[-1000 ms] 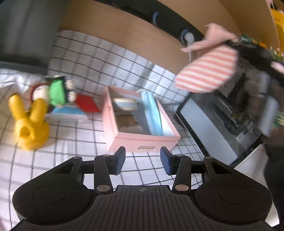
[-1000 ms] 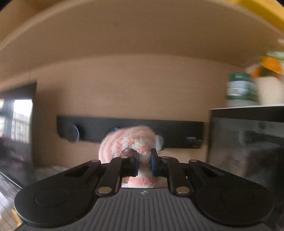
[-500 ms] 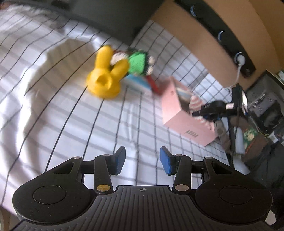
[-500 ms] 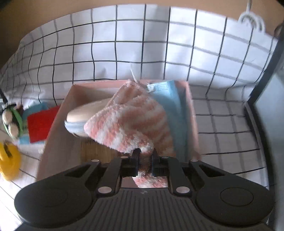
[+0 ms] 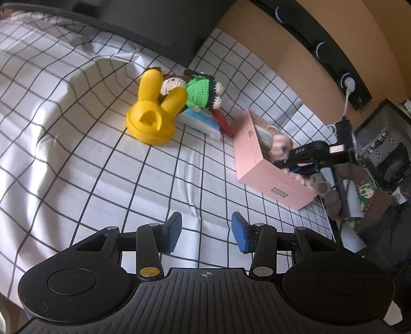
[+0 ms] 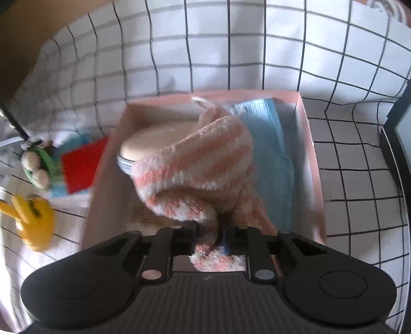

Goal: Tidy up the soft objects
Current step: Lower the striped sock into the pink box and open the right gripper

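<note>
My right gripper (image 6: 208, 235) is shut on a fluffy pink-and-white striped sock (image 6: 197, 169) and holds it inside the pink box (image 6: 312, 144), over a cream pad (image 6: 156, 138) and a blue folded cloth (image 6: 269, 128). In the left wrist view the pink box (image 5: 257, 164) stands at the right with the right gripper (image 5: 308, 154) over it. My left gripper (image 5: 205, 232) is open and empty above the checked cloth. A yellow bunny toy (image 5: 152, 115) and a green crochet doll (image 5: 199, 91) lie to the left of the box.
The checked white cloth (image 5: 90, 154) covers the table. A blue and red book stack (image 5: 205, 119) lies under the doll. A dark monitor (image 5: 154, 23) stands at the back. A black appliance (image 5: 385, 149) is at the right, and a wooden wall with sockets (image 5: 346, 82) behind.
My right gripper has lowered the striped sock from up in the air deeper into the pink box. My left gripper swung left and back, still open.
</note>
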Demonstrator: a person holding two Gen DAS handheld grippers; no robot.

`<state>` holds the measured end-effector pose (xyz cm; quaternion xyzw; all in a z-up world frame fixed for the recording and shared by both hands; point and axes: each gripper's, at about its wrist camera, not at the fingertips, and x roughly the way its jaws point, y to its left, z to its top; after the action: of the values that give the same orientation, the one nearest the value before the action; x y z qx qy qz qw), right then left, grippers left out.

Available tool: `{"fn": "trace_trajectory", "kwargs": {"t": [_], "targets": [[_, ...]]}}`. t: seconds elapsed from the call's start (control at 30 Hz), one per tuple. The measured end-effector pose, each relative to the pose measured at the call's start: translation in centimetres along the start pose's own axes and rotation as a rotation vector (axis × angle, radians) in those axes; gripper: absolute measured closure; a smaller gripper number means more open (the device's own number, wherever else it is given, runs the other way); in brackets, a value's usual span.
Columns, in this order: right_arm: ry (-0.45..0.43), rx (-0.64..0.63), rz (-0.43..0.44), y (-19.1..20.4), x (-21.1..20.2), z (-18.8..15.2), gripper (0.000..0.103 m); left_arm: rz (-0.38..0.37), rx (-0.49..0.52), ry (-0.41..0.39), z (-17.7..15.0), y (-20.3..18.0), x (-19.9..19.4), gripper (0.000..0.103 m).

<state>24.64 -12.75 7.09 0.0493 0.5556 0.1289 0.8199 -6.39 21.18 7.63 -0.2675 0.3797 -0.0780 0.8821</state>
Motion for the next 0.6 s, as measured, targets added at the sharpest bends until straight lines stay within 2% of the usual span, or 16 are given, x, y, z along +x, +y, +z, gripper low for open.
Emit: {"fn": "trace_trajectory", "kwargs": {"t": [0.03,0.07,0.1,0.13,0.2,0.27,0.33,0.4,0.47,0.53,0.6], "targets": [[-0.013,-0.004,0.020,-0.1,-0.7,-0.2,0.063,0.003,0.009,-0.002,0.1,-0.1,-0.1,0.056],[-0.039,-0.028,0.041,0.1,-2.1,-0.6,0.055,0.007,0.014,-0.001,0.2,-0.1,-0.1,0.056],[-0.073,-0.061,0.045,0.3,-3.5,-1.0,0.038,0.013,0.016,0.001,0.3,-0.1,-0.1,0.056],[-0.111,-0.097,0.038,0.5,-4.9,-1.5,0.034,0.020,0.016,0.002,0.4,0.0,-0.1,0.056],[-0.204,-0.162,0.036,0.9,-7.7,-2.5,0.035,0.033,0.011,0.002,0.6,0.3,0.0,0.056],[-0.271,-0.176,0.051,0.9,-8.8,-2.5,0.043,0.035,0.006,0.005,0.8,0.4,0.3,0.056],[-0.315,-0.174,0.033,1.2,-8.9,-2.1,0.061,0.031,0.013,0.011,1.1,0.2,0.7,0.056],[-0.271,-0.118,0.044,1.4,-6.7,-1.1,0.065,0.023,0.033,0.016,1.4,-0.5,1.1,0.056],[-0.148,-0.066,0.056,1.1,-3.2,-0.7,0.067,0.017,0.056,0.020,1.7,-1.1,1.3,0.056],[-0.059,-0.033,0.033,0.8,-0.2,-1.2,0.067,0.032,0.072,0.025,2.0,-1.2,1.5,0.056],[-0.099,-0.034,0.039,0.6,0.1,-1.9,0.067,0.058,0.080,0.028,2.3,-0.9,1.6,0.056]]}}
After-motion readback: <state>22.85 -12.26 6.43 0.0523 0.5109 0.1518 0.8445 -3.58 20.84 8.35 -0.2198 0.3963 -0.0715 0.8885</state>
